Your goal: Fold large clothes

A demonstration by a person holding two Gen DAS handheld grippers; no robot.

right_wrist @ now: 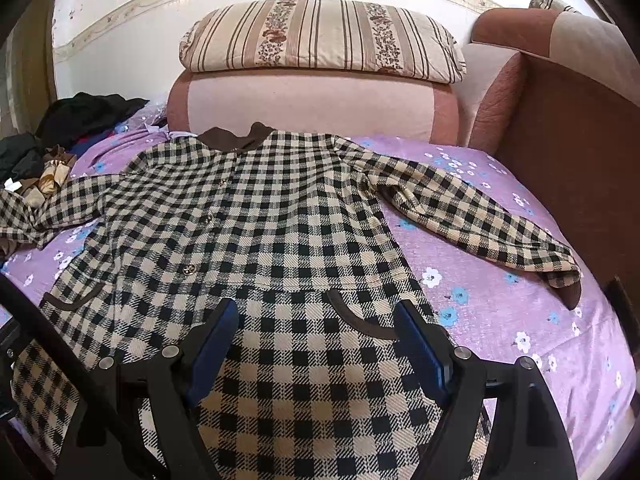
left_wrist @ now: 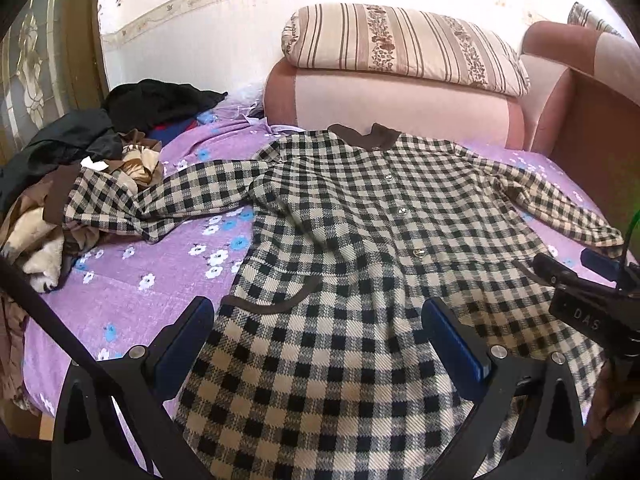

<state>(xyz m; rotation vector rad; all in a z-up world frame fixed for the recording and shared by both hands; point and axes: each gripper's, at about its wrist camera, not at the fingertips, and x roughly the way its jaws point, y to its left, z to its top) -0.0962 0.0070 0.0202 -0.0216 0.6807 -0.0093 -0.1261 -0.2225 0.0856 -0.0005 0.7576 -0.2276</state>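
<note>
**Coat laid flat, hem toward me**

My left gripper (left_wrist: 316, 336) hangs over the near hem with its jaws spread wide and nothing between them; the blue pads (left_wrist: 454, 346) are bare. My right gripper (right_wrist: 316, 340) is the same: jaws spread, empty, above the lower right of the garment. In the left view the right gripper shows at the edge, black, with a hand (left_wrist: 616, 404) behind it.

The coat (right_wrist: 260, 220) lies face up on the bed (right_wrist: 500, 300), its long axis running straight away from me, hem near, collar (right_wrist: 236, 138) far. It is thick woven cloth in a black-and-cream check. I count two curved pockets edged in brown, one either side, three metal buttons down the front, and two sleeves. The right sleeve (right_wrist: 472, 220) slants out to the right, its brown cuff toward me. The left sleeve (left_wrist: 160, 200) stretches out left, and its end rests on a heap of clothes (left_wrist: 72, 168), dark, brown and cream, crumpled.

The bed cover is purple with small white and blue flowers. Beyond the collar stands a padded pink headboard (right_wrist: 312, 108), and on it one striped pillow (right_wrist: 320, 40) with floral bands.
</note>
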